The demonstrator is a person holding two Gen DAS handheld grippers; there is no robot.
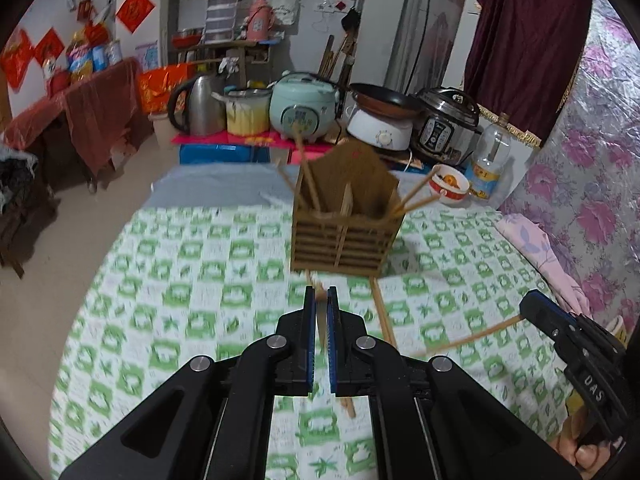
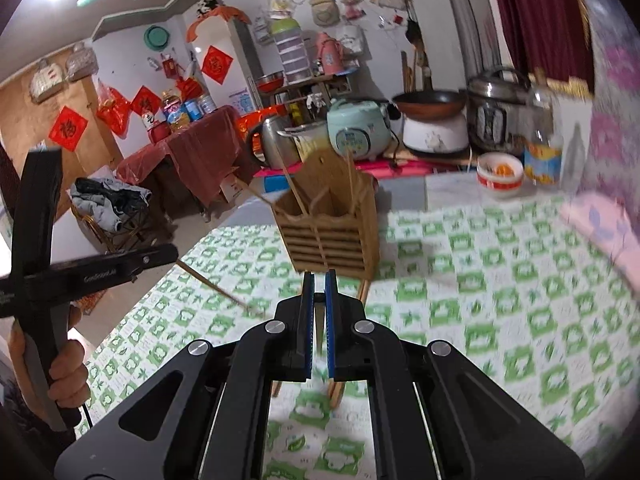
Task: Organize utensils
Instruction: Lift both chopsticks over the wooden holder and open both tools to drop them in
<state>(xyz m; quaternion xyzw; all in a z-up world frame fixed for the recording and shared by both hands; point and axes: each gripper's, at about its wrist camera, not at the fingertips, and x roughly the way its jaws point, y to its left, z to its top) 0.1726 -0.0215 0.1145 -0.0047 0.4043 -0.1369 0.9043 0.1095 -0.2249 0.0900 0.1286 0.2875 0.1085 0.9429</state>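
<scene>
Green-and-white checked cloth [image 1: 192, 280] covers the worktop you are working over, with kitchen appliances crowded along its far edge: a steel kettle [image 1: 198, 108], a pale green rice cooker [image 1: 302, 110], a frying pan [image 1: 384, 100] on a white base and a pressure cooker [image 1: 448, 124]. A red-and-white bowl [image 1: 450, 184] and a clear bottle [image 1: 492, 156] stand at the far right.

The wooden slatted chopstick holder [image 1: 344, 236] stands upright on the cloth, just beyond both tools, with several chopsticks leaning out of its compartments. Loose chopsticks [image 1: 382, 312] lie on the cloth on the near side of the holder.

Your left tool [image 1: 321, 300] has its blue pads pressed together on a single chopstick [image 1: 320, 322], which runs lengthwise through the narrow gap between them. Your right tool [image 2: 319, 282] is likewise pressed together, pinching a chopstick [image 2: 320, 336] whose end sticks out below the pads. From the left view, the right tool [image 1: 536, 306] appears at the right edge with a chopstick [image 1: 476, 338] reaching out from its tip. From the right view, your left hand [image 2: 66, 376] grips the left tool's handle at the left edge.
</scene>
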